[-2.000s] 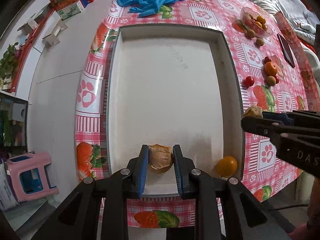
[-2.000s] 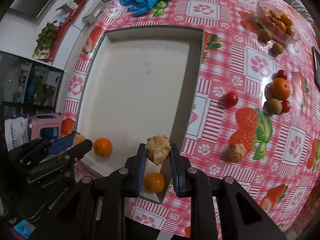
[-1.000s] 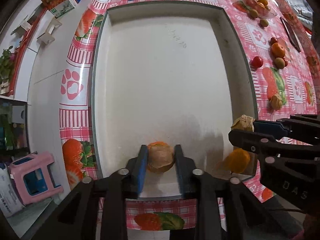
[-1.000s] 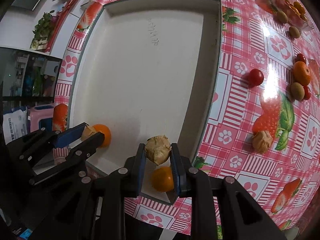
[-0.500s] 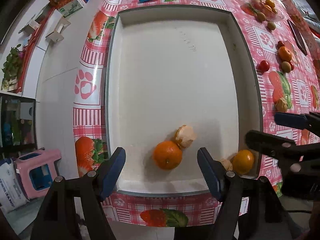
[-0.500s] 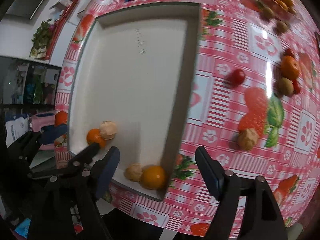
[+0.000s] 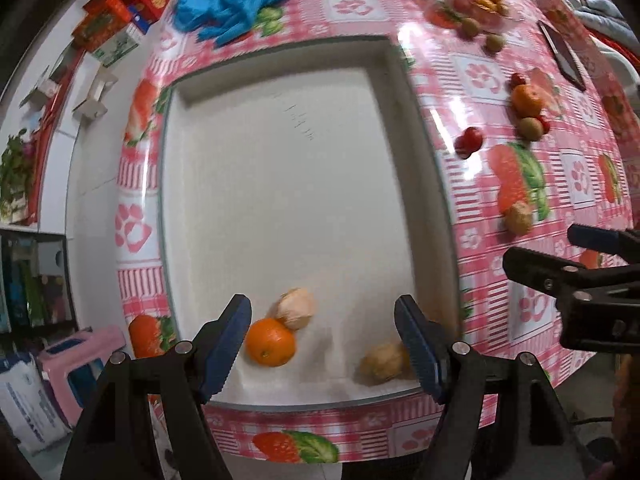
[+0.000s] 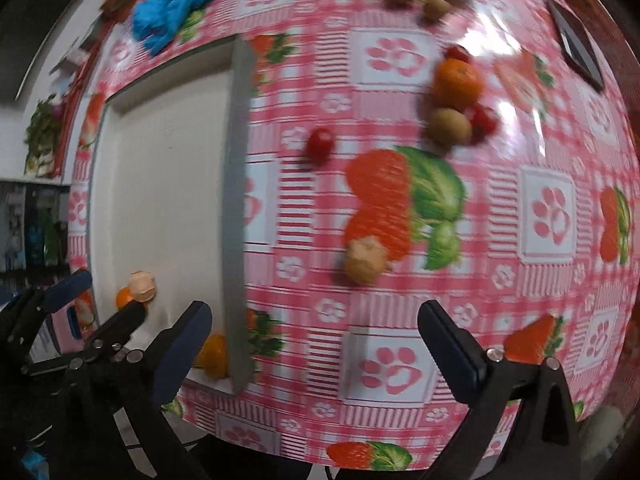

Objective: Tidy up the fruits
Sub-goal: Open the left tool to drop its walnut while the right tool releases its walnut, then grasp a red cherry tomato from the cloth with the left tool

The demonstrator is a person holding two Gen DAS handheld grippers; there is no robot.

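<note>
White tray (image 7: pixel 280 200) lies below the left tongs (image 7: pixel 322 344), which point down with jaws wide and nothing in them. Just inside the left jaw sits an orange (image 7: pixel 270 342), touching a tan husked fruit (image 7: pixel 295 308) right behind it. By the right jaw, near the tray's near right corner, lies a second husked fruit (image 7: pixel 383 361). The stretch of tray beyond these is bare.

The right tongs (image 8: pixel 316 354) hang over the pink checked cloth (image 8: pixel 400 208) to the right of the tray, jaws opening wide, nothing between them. Just outside their left jaw, inside the tray's near corner against its wall, is another orange (image 8: pixel 212 354). Ahead of the jaws on the cloth sits a third husked fruit (image 8: pixel 365 261), beside a printed strawberry. Further ahead and a little left is a red tomato (image 8: pixel 320 145). Beyond that, to the right, a cluster: a brown kiwi-like fruit (image 8: pixel 447 126) touching a large orange (image 8: pixel 456 82), with small red ones beside them. Further still, a clear dish of fruit (image 7: pixel 478 0) at the far edge, blurred. Off to the far left beyond the tray lies a blue glove (image 7: pixel 240 0).
</note>
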